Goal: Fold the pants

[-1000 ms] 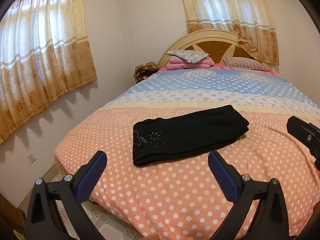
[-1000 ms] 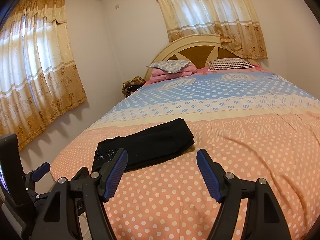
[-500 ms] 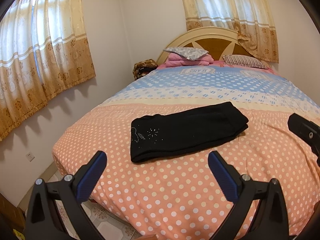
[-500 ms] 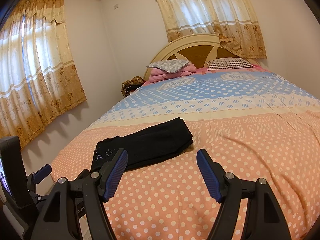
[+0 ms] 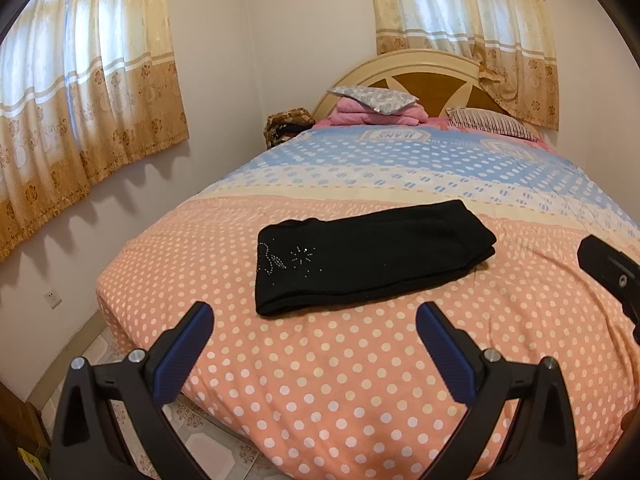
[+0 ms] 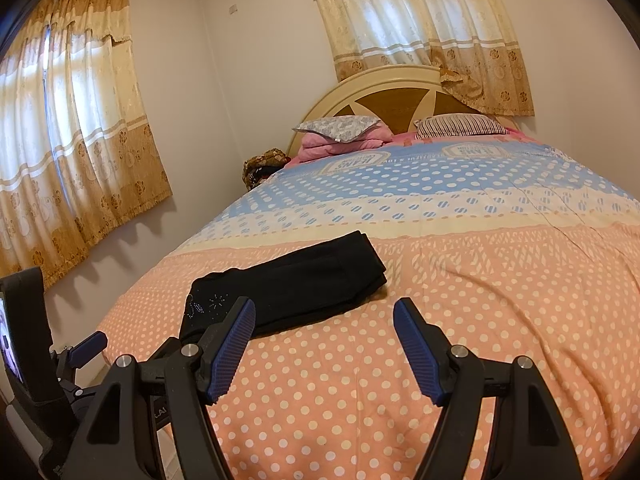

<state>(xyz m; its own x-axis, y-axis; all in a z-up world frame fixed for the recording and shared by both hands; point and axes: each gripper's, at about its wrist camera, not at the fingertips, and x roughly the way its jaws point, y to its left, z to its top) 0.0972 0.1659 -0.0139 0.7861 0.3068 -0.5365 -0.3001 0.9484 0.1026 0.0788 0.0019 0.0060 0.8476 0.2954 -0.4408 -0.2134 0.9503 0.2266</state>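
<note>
Peach cloth dotted with white covers the near half of the bed (image 5: 360,380), giving way to cream and blue bands toward the top of the frame. Gold-patterned curtains (image 5: 92,92) hang at the upper left of the left wrist view, with a second pair at the upper right, over the arched headboard (image 5: 420,76). Below the headboard lie a grey pillow (image 5: 374,98) on folded pink bedding and a striped pillow (image 5: 486,122) to its right.

Black pants (image 5: 372,262) lie folded into a long flat bundle in the middle of the left wrist view, on the peach part of the cover, with a sparkly pattern at their left end. In the right wrist view they sit left of centre (image 6: 288,286).

At the bottom of the left wrist view the left gripper (image 5: 314,344) has its blue-padded jaws spread wide with nothing between them, short of the pants. The right gripper (image 6: 324,340) is likewise spread and empty, its left pad overlapping the pants' near edge in the picture.
</note>
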